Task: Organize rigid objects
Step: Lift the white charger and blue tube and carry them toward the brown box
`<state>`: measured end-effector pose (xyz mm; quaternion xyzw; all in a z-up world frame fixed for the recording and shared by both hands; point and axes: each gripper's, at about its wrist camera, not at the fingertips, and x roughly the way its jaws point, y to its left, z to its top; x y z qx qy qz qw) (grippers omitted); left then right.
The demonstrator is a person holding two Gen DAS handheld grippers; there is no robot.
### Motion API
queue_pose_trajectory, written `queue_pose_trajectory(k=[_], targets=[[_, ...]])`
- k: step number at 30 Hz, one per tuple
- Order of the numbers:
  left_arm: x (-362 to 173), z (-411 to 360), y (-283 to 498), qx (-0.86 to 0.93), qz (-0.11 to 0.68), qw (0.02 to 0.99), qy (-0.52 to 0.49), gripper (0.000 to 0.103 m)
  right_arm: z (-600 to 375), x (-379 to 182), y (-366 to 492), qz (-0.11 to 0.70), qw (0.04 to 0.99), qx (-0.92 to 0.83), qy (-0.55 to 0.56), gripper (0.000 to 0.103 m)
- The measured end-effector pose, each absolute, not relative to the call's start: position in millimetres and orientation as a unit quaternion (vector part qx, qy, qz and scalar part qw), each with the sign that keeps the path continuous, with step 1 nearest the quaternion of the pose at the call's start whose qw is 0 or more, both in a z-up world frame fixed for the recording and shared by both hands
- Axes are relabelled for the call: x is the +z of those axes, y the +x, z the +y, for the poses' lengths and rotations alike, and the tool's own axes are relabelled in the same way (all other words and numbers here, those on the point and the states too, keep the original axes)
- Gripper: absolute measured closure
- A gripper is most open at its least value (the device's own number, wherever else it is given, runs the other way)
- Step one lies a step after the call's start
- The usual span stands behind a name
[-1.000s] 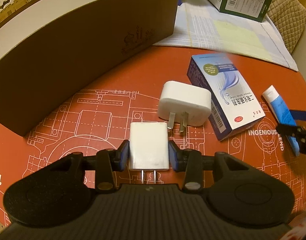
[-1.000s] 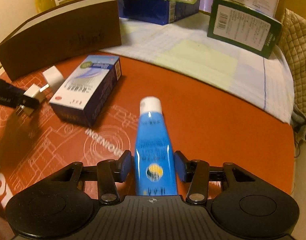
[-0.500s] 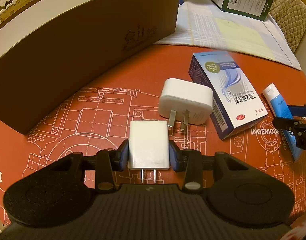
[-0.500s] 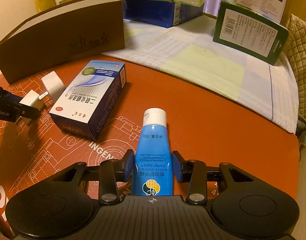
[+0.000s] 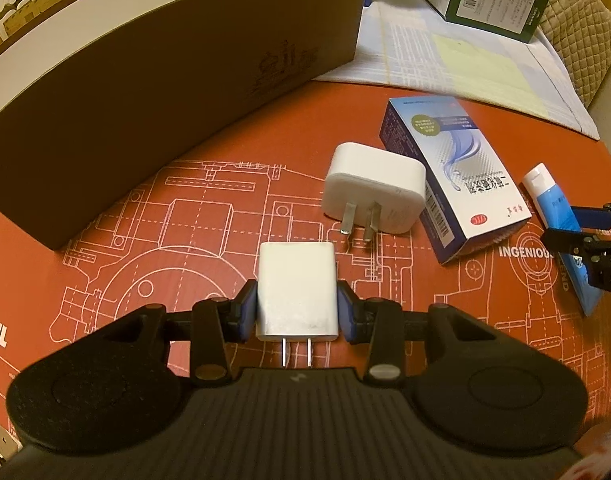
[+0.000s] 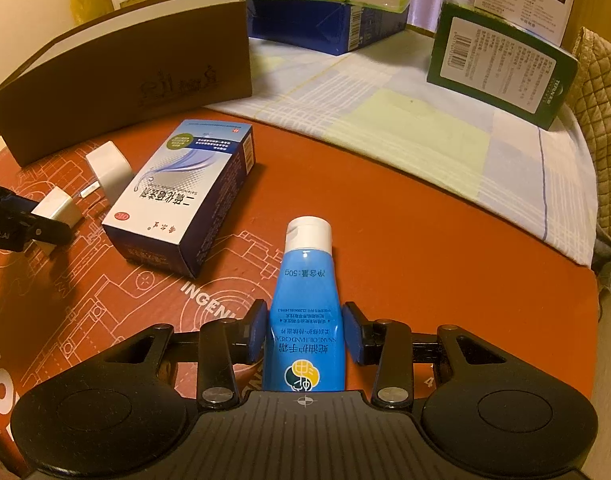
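Observation:
My left gripper is shut on a small white charger, prongs pointing back at the camera, just above the red mat. A bigger white charger lies beyond it, touching a blue-and-white medicine box. My right gripper is shut on a blue hand-cream tube whose white cap points away; both blue pads press on its sides. In the right wrist view the medicine box lies to the left, with the left gripper and small charger past it.
A long brown cardboard box stands open-topped along the far left of the mat. A checked cloth covers the far side, with a green box and a blue box on it. A quilted cushion is at the right edge.
The right gripper's jaws have narrowed onto the blue tube, and the tube now lies straighter between them. The left gripper and its charger have not moved.

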<state>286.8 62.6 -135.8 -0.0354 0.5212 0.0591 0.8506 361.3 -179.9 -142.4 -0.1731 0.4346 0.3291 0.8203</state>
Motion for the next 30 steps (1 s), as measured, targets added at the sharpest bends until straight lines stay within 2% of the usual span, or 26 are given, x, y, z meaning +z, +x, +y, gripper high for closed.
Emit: queue_pose_trajectory(k=[21, 30], targets=[[-112.6, 66.8, 268.6, 0.065, 0.494, 0.865, -0.053, 0.067, -174.6, -115.2, 351.9, 0.413, 0.825, 0.352, -0.156, 0.066], [-113.9, 72.5, 261.2, 0.075, 0.496, 0.863, -0.061, 0.067, -176.3, -133.3, 356.9, 0.460, 0.808, 0.334, -0.154, 0.066]])
